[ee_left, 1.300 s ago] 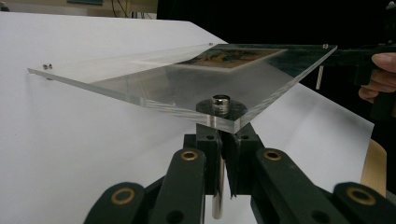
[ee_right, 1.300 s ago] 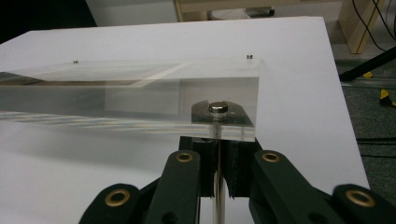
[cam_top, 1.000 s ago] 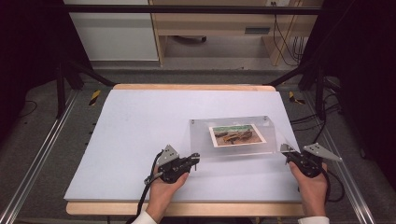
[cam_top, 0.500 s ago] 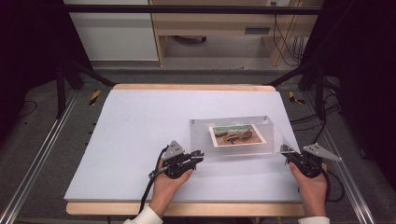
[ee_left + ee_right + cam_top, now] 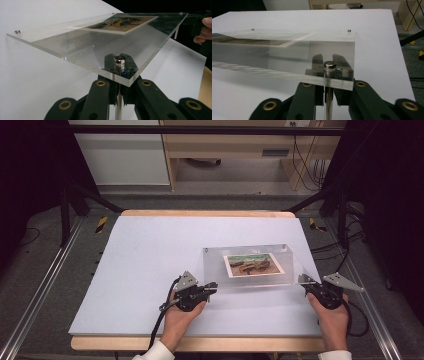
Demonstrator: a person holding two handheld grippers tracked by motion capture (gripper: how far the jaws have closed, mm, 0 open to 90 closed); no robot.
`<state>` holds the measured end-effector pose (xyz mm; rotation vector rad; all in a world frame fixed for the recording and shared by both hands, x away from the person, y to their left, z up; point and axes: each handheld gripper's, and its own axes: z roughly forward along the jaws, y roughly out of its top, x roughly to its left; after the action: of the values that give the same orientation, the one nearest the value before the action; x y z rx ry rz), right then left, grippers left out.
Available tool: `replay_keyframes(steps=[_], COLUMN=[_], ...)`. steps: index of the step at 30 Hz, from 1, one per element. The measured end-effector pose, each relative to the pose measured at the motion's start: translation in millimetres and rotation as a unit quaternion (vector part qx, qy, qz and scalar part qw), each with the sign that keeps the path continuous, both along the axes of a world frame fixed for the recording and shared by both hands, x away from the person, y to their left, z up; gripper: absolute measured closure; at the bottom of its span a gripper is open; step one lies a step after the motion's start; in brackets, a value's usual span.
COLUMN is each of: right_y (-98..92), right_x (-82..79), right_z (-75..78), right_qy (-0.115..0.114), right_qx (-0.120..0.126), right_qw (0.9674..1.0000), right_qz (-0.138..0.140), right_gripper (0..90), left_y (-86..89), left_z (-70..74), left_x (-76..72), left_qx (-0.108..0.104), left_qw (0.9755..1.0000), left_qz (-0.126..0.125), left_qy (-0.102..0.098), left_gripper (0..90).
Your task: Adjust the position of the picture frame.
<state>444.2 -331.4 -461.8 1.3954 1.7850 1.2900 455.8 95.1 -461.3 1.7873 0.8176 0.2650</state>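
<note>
Frame [image 5: 252, 266], a clear acrylic plate with a picture [image 5: 254, 265] inside, lies right of centre on the white board [image 5: 150, 260], resting on metal posts. Left gripper [image 5: 212, 287] is closed on the near-left post [image 5: 119, 65]; right gripper [image 5: 302, 280] is closed on the near-right post [image 5: 329, 68]. Both gripper views show the jaws under the plate, pinching each post, detail too small to see in the high view. High view shows bare board left of the frame and beyond it; the right corner lies near the board's edge.
</note>
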Motion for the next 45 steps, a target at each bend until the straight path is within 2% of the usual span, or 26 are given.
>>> replay_keyframes(steps=[3, 6, 9, 12, 13, 14, 15, 16, 17, 18, 19, 21, 23, 24, 25, 26, 28, 29, 30, 31, 32, 34, 45], right_y=[0.8, 5.9, 11.4, 28.0, 28.0, 38.3, 38.3, 49.2, 49.2, 61.1, 61.1, 79.3, 85.7, 97.0, 97.0, 111.8, 124.2, 124.2, 134.6, 134.6, 143.7, 150.6, 159.4], right_x=[0.8, -2.0, -3.2, -5.6, -5.6, -6.4, -6.4, -6.4, -6.4, -5.1, -5.1, -0.4, 1.9, 6.6, 6.6, 12.8, 19.0, 19.0, 24.9, 24.9, 29.0, 31.5, 38.4], right_z=[0.9, 8.9, 13.3, 23.2, 23.2, 27.4, 27.4, 31.8, 31.8, 36.6, 36.6, 42.3, 43.5, 45.1, 45.1, 46.4, 47.3, 47.3, 48.0, 48.0, 48.3, 48.0, 42.6], right_qy=[-0.003, -0.013, -0.011, -0.004, -0.004, -0.005, -0.005, -0.01, -0.01, -0.017, -0.017, -0.023, -0.025, -0.028, -0.028, -0.026, -0.028, -0.028, -0.031, -0.031, -0.03, -0.031, -0.029], right_qx=[0.0, -0.005, -0.007, -0.008, -0.008, -0.007, -0.007, -0.008, -0.008, -0.008, -0.008, -0.007, -0.004, 0.0, 0.0, 0.001, -0.001, -0.001, -0.004, -0.004, -0.004, -0.007, -0.011], right_qw=[1.0, 0.9999, 0.9999, 1.0, 1.0, 1.0, 1.0, 0.9999, 0.9999, 0.9998, 0.9998, 0.9997, 0.9996, 0.9996, 0.9996, 0.9996, 0.9996, 0.9996, 0.9994, 0.9994, 0.9994, 0.9993, 0.9994], right_qz=[0.005, 0.002, 0.001, -0.004, -0.004, -0.004, -0.004, -0.001, -0.001, 0.003, 0.003, 0.006, 0.007, 0.01, 0.01, 0.01, 0.009, 0.009, 0.013, 0.013, 0.017, 0.019, 0.012], right_gripper=[84.3, 84.5, 84.5, 84.3, 84.3, 84.2, 84.2, 84.2, 84.2, 84.1, 84.1, 84.2, 84.2, 84.2, 84.2, 84.2, 84.2, 84.2, 84.2, 84.2, 84.2, 84.1, 84.0], left_y=[0.8, 7.4, 12.9, 24.4, 27.9, 34.1, 39.2, 50.4, 50.4, 62.3, 62.3, 80.4, 85.1, 98.9, 98.9, 110.6, 121.4, 121.4, 130.7, 130.7, 138.1, 143.0, 147.5], left_z=[1.5, 11.7, 18.0, 27.7, 30.0, 33.1, 35.2, 39.4, 39.4, 43.6, 43.6, 49.7, 51.1, 54.4, 54.4, 55.6, 55.4, 55.4, 54.2, 54.2, 52.2, 50.6, 40.3], left_x=[0.3, 1.9, 2.1, 1.4, 1.1, 0.6, 0.1, -0.5, -0.5, -0.3, -0.3, 2.0, 2.8, 6.0, 6.0, 9.1, 11.8, 11.8, 14.7, 14.7, 17.8, 20.2, 34.6], left_qx=[-0.002, -0.01, -0.008, -0.009, -0.01, -0.01, -0.009, -0.01, -0.01, -0.009, -0.009, -0.006, -0.005, -0.004, -0.004, -0.003, -0.001, -0.001, -0.002, -0.002, -0.001, -0.001, -0.006], left_qw=[1.0, 0.9999, 0.9998, 0.9996, 0.9996, 0.9995, 0.9994, 0.9991, 0.9991, 0.9988, 0.9988, 0.9983, 0.9982, 0.9977, 0.9977, 0.9972, 0.9967, 0.9967, 0.9962, 0.9962, 0.9955, 0.9951, 0.995], left_qz=[0.001, 0.004, 0.005, 0.012, 0.013, 0.016, 0.019, 0.025, 0.025, 0.03, 0.03, 0.036, 0.038, 0.045, 0.045, 0.052, 0.057, 0.057, 0.063, 0.063, 0.073, 0.078, 0.081], left_qy=[-0.003, -0.012, -0.015, -0.022, -0.022, -0.024, -0.027, -0.031, -0.031, -0.036, -0.036, -0.045, -0.046, -0.051, -0.051, -0.054, -0.057, -0.057, -0.06, -0.06, -0.06, -0.061, -0.059], left_gripper=[83.7, 83.3, 82.8, 82.6, 82.6, 82.6, 82.6, 82.6, 82.6, 82.6, 82.6, 82.5, 82.5, 82.5, 82.5, 82.5, 82.4, 82.4, 82.4, 82.4, 82.4, 82.4, 82.5])
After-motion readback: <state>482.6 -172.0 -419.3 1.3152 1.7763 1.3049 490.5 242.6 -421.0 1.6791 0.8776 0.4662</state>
